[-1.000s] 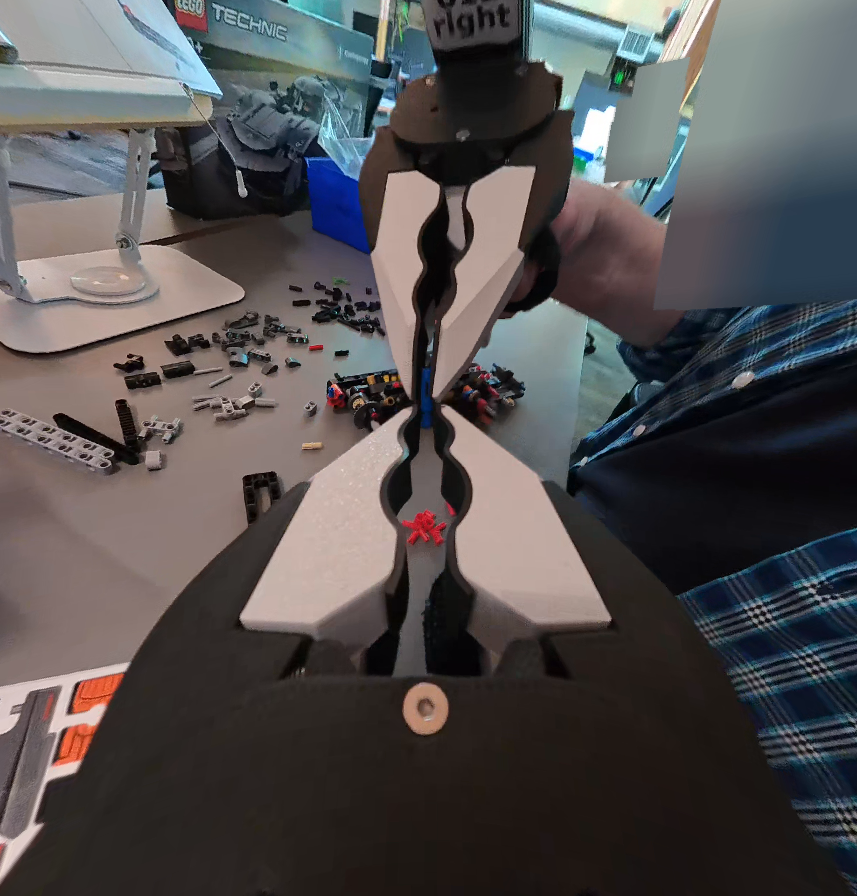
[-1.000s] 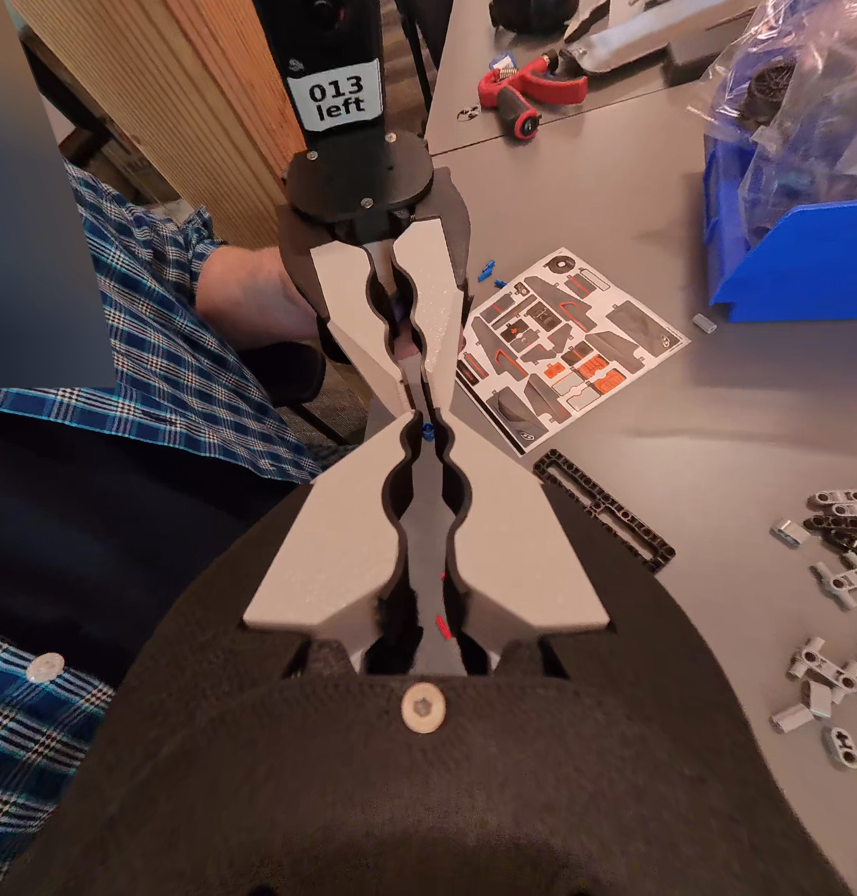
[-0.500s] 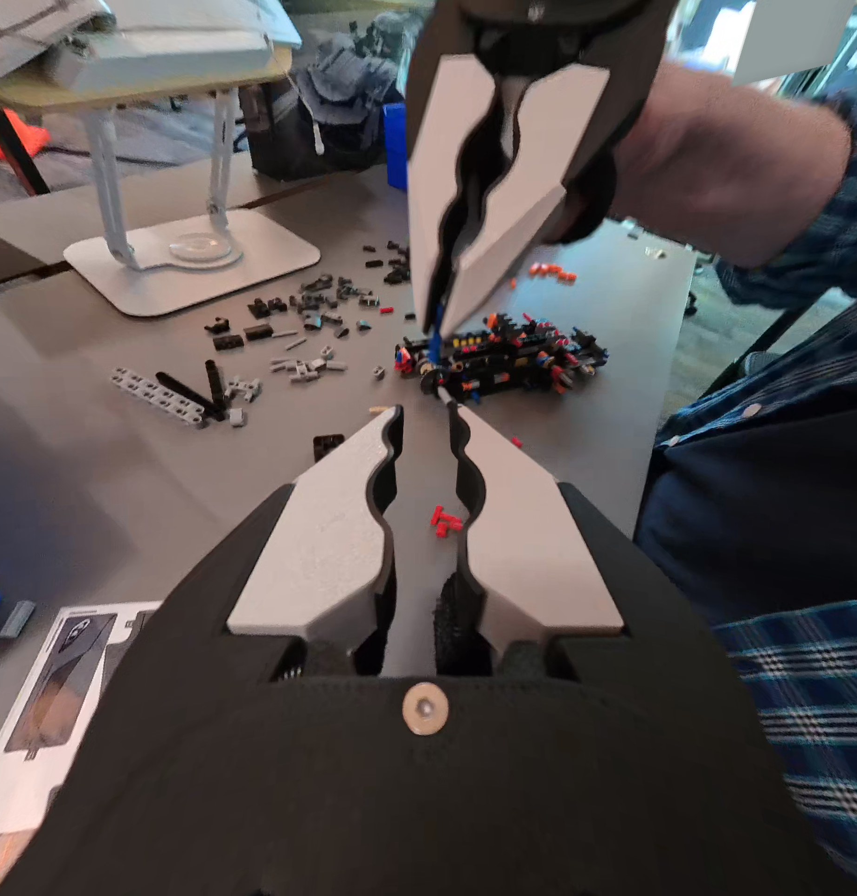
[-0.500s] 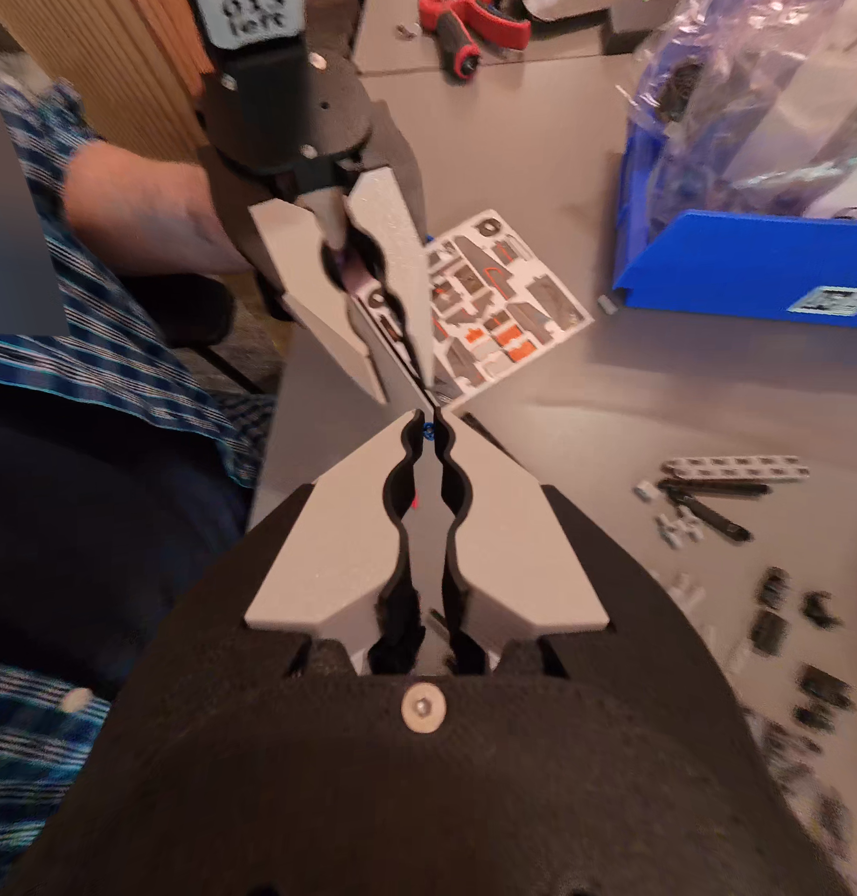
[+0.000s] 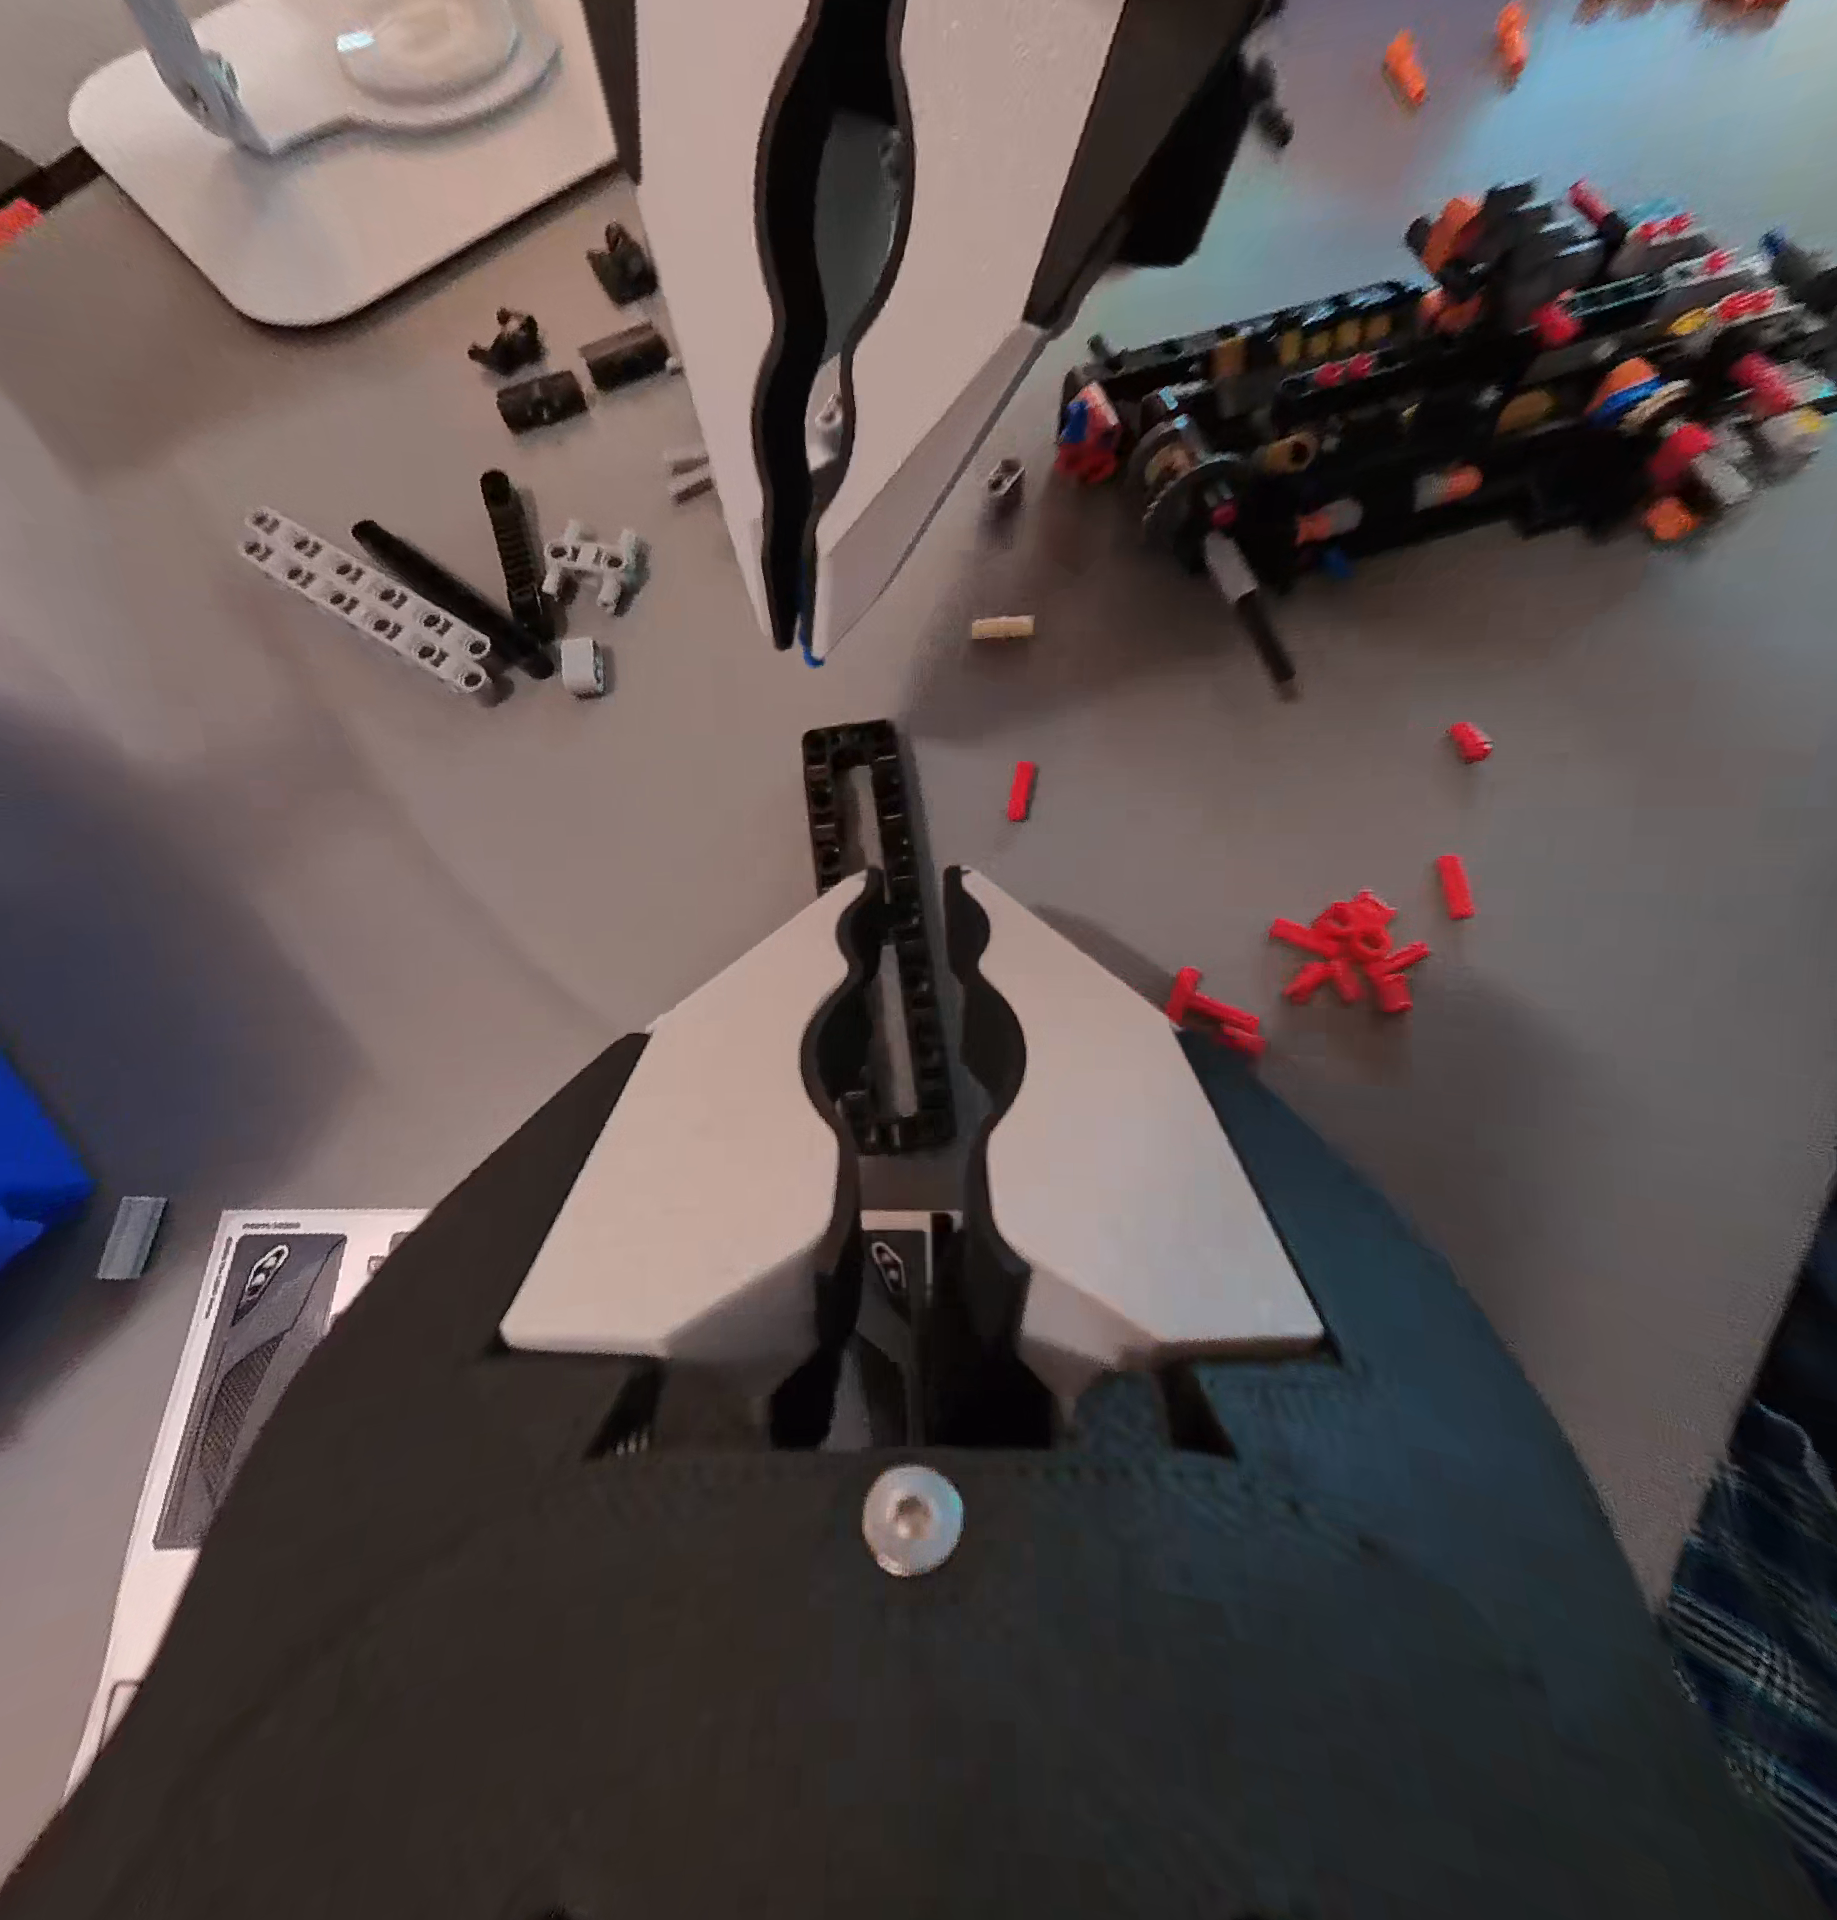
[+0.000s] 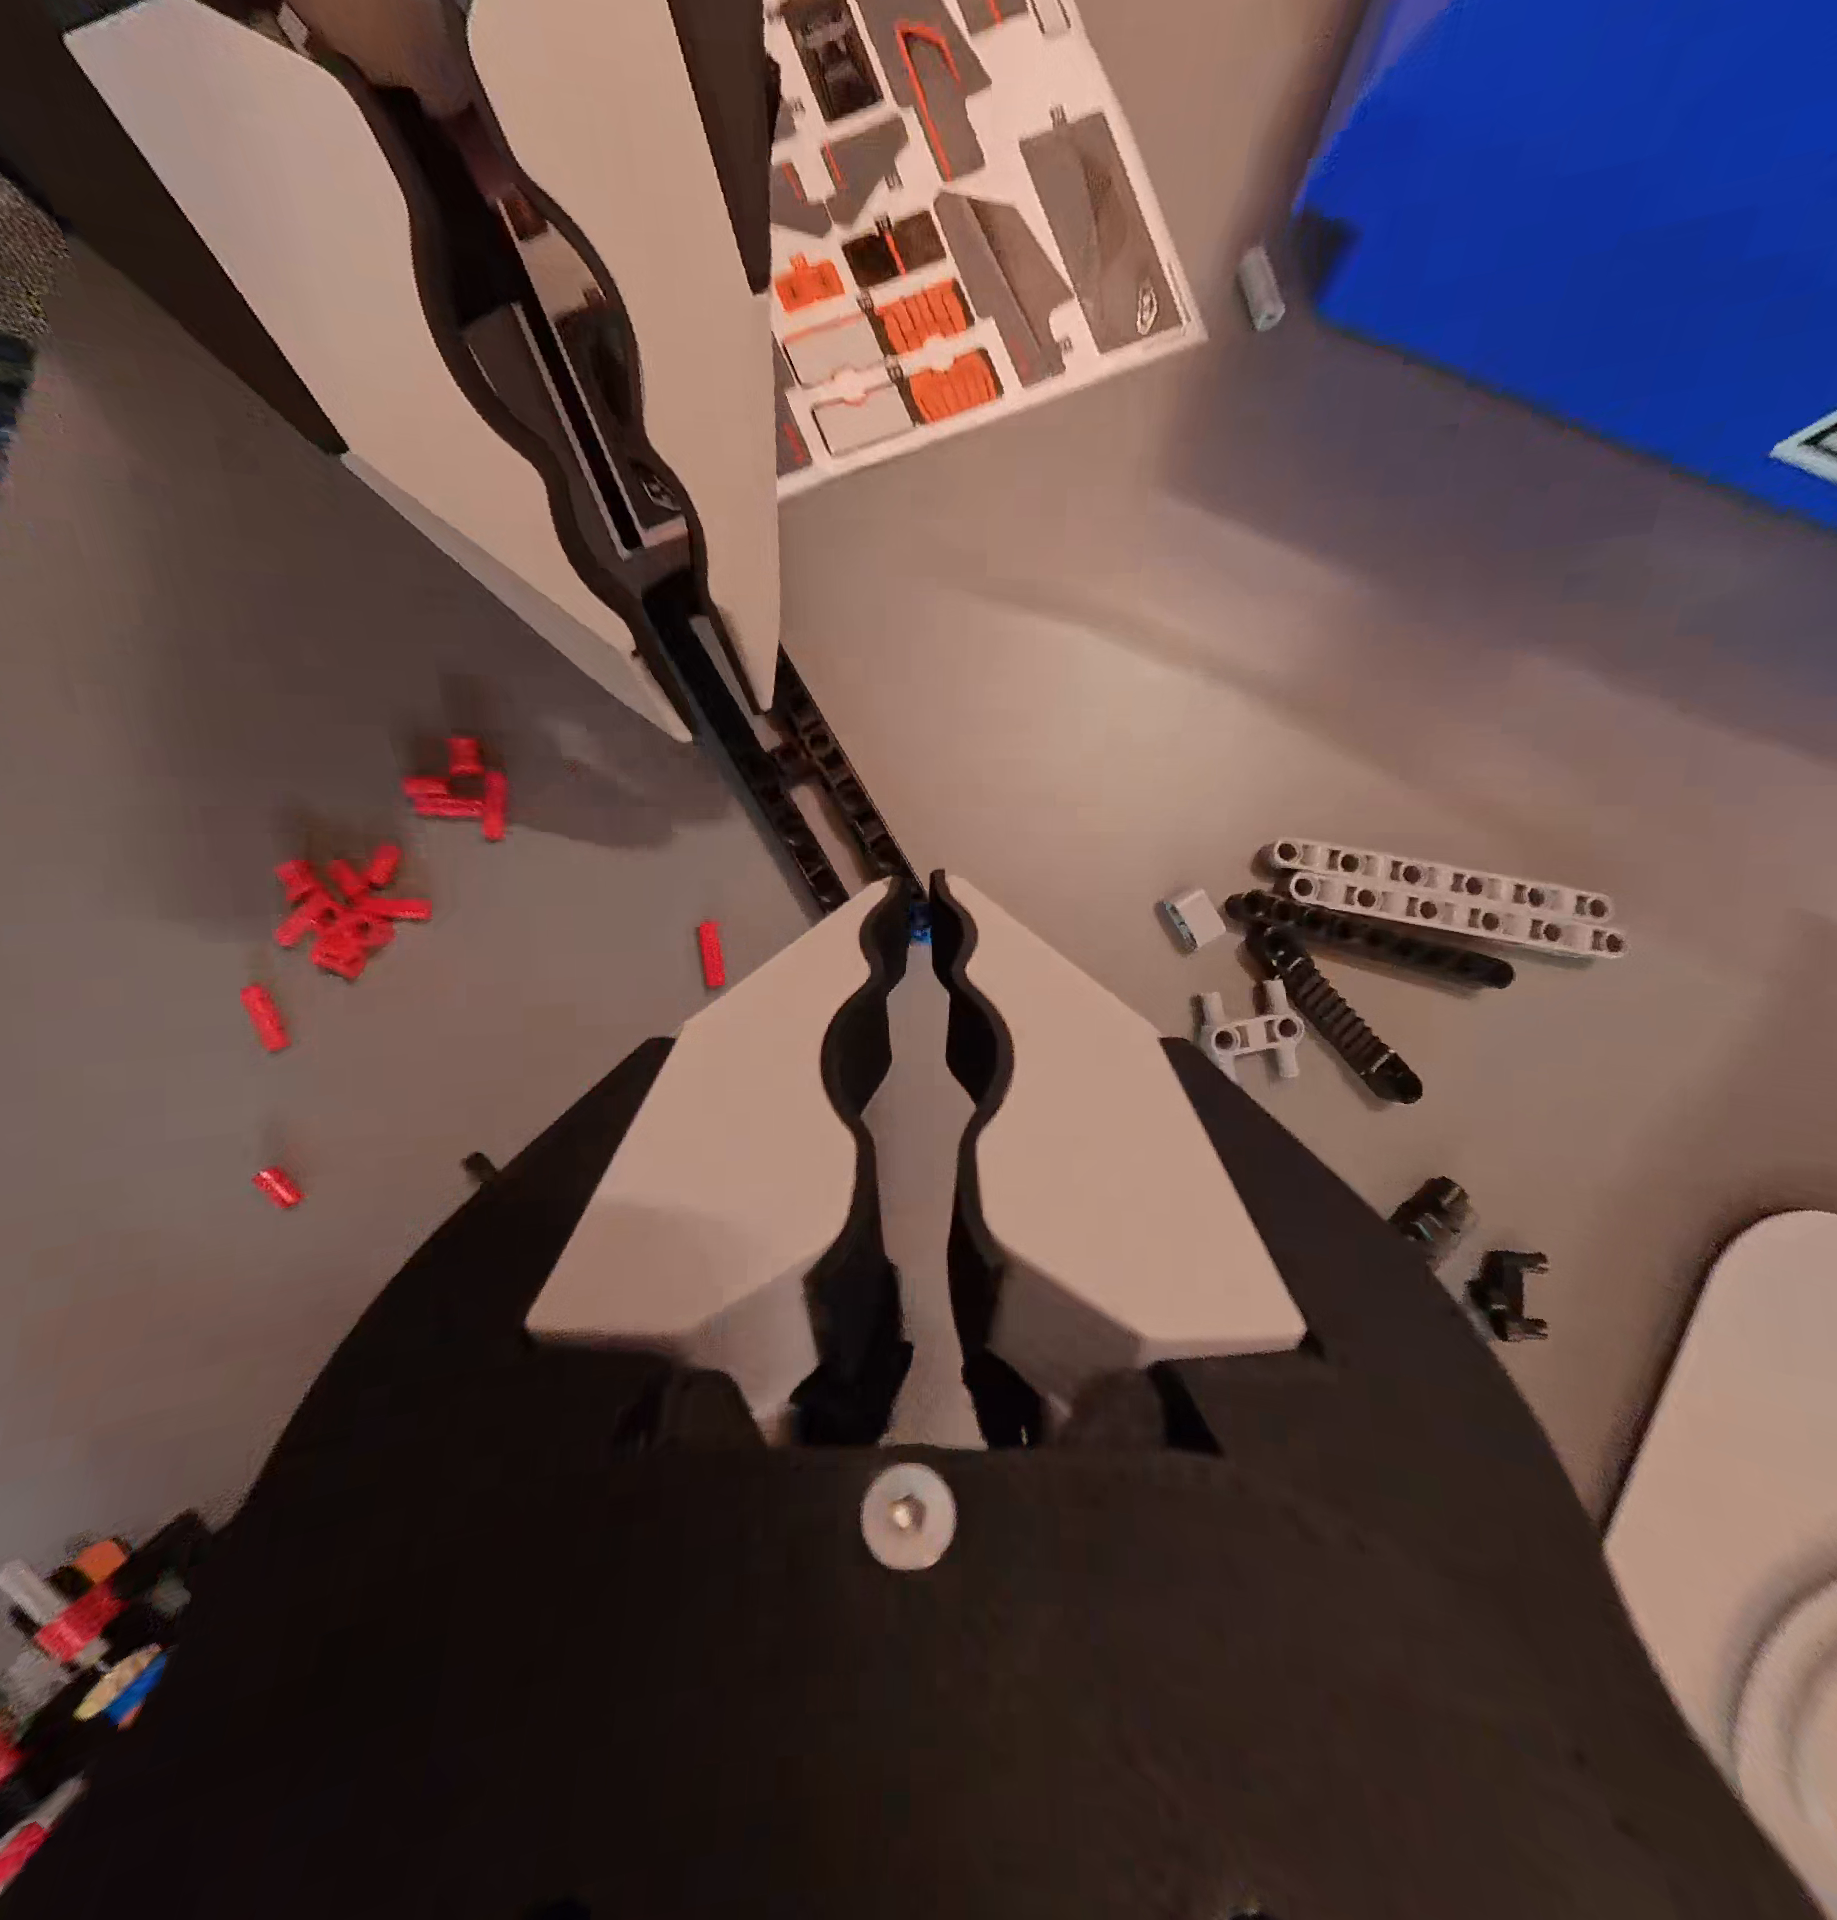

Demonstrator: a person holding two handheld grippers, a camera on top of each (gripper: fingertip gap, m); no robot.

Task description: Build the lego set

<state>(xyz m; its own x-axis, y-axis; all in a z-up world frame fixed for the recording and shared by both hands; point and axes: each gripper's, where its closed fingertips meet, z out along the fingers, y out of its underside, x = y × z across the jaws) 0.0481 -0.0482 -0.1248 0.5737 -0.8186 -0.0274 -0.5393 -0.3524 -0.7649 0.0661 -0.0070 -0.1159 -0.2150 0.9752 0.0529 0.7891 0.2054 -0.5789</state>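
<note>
A: The left tool [image 5: 909, 883] has its tips spread a little, straddling the black rectangular frame [image 5: 854, 774] that lies flat on the grey counter [image 5: 1516, 1195]. Whether the tips touch the frame, I cannot tell.

B: And the right tool [image 6: 919, 891]?

A: Its tips are pressed together on a small blue pin [image 6: 918, 921]. It hangs just above the far end of the frame.

B: Counts?

A: Two tools. One frame. Two long light-grey beams [image 6: 1444, 896] side by side, two black rods [image 5: 483, 587] crossing next to them, and one small grey connector [image 6: 1249, 1032] close by. The red pins [image 5: 1345, 951] sit in one main heap with a few strays around it; the heap is too tangled to count.

B: What does one view show that the other misses?

A: The left wrist view shows the whole partly built black chassis [image 5: 1465, 405], blurred, well apart from the frame, plus a tan pin [image 5: 1002, 627] on the counter. The right wrist view catches only a corner of that chassis but shows most of the sticker sheet [image 6: 955, 239], which the left tool largely hides in its own view. Both views show a piece of the blue bin [image 6: 1620, 229] and the white stand base [image 5: 322, 156].
</note>
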